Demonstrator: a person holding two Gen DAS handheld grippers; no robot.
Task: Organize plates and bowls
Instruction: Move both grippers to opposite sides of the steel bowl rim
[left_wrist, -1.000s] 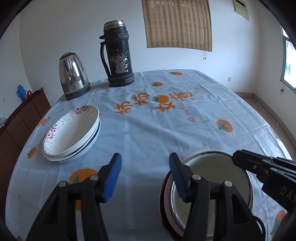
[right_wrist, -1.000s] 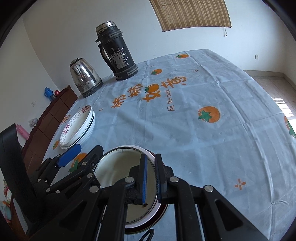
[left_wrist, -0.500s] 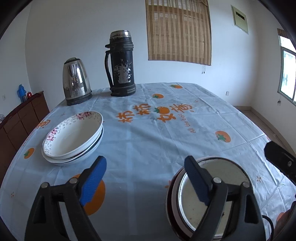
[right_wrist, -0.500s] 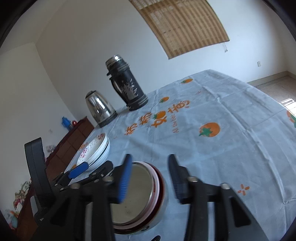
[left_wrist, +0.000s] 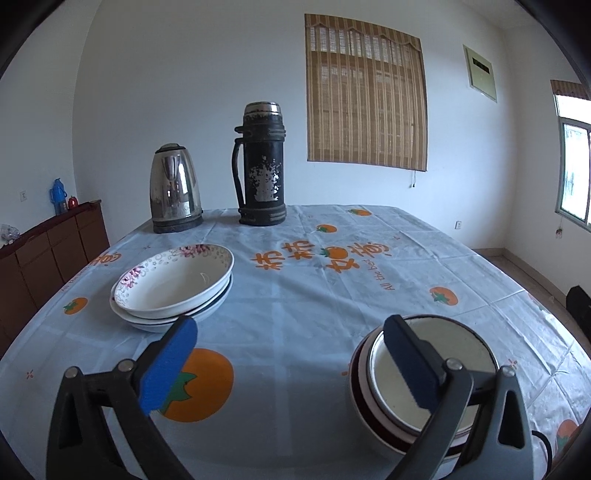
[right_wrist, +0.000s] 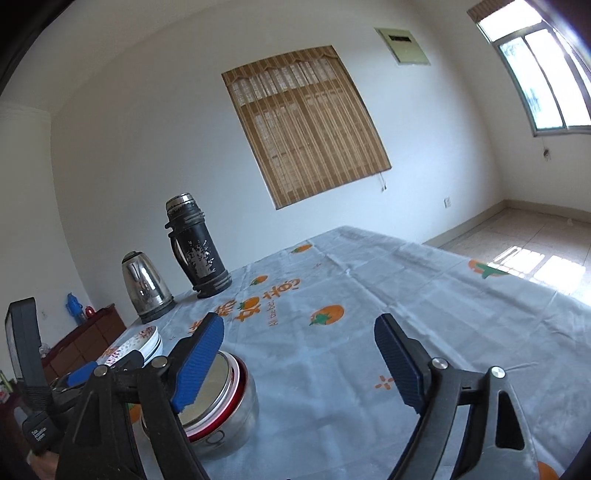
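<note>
Both grippers, left (left_wrist: 288, 363) and right (right_wrist: 299, 360), are opening, empty; they should back clear of the bowls (left_wrist: 428, 384) without nudging them.

Far end of the pale blue tablecloth printed with orange fruit and lettering (left_wrist: 295, 295): a shiny stainless-steel electric kettle on a dark base (left_wrist: 174, 189) beside a tall black vacuum flask with worn paint, side handle and metal cap (left_wrist: 261, 166) — both upright, near each other, not touching. A brown slatted bamboo blind (left_wrist: 365, 94) and a pale green flat wall box (left_wrist: 480, 72) hang on the white wall. Left — a dark brown wooden sideboard (left_wrist: 48, 254) carrying a small blue bottle (left_wrist: 57, 191) and a small red object (left_wrist: 73, 201); bright window at right (right_wrist: 543, 70).
</note>
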